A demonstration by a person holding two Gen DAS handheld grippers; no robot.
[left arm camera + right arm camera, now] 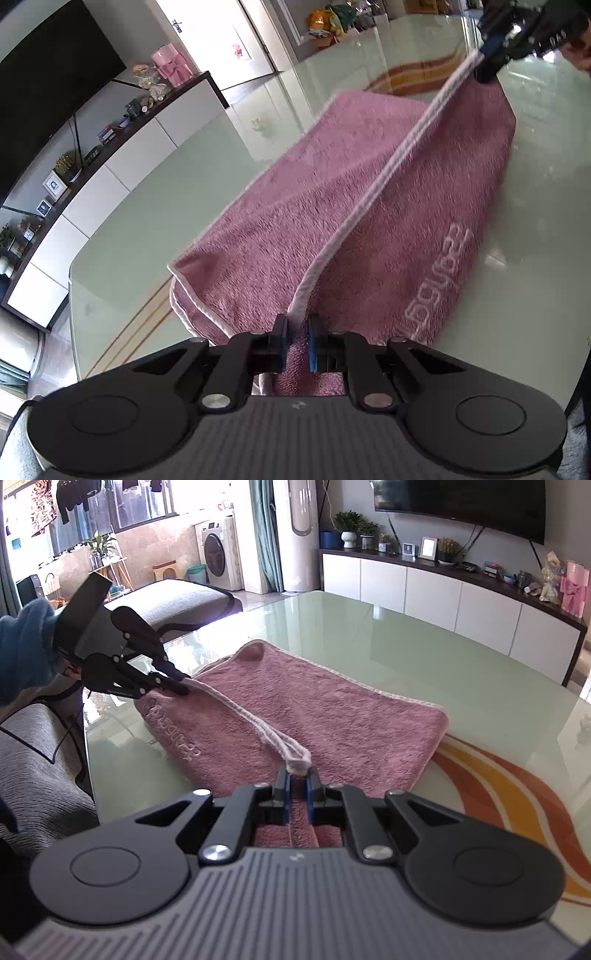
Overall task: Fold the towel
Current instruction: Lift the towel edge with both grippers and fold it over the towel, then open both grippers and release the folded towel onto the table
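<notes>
A pink towel (280, 221) with a white hem lies on the glass table (155, 210), part of it flat and part lifted. My left gripper (297, 332) is shut on one end of the raised hem. The right gripper (491, 55) pinches the other end at the top right of the left wrist view. In the right wrist view the towel (332, 716) spreads ahead, my right gripper (298, 775) is shut on the white hem loop, and the left gripper (183, 686) holds the far corner at left. The hem runs taut between both grippers, with embroidered lettering on the hanging flap.
A low white cabinet (461, 594) with small ornaments stands beyond the table under a wall TV (461, 502). Orange stripes (517, 805) show under the glass at right. A grey sofa (33, 760) sits by the table's left edge. A person's blue sleeve (22, 646) holds the left gripper.
</notes>
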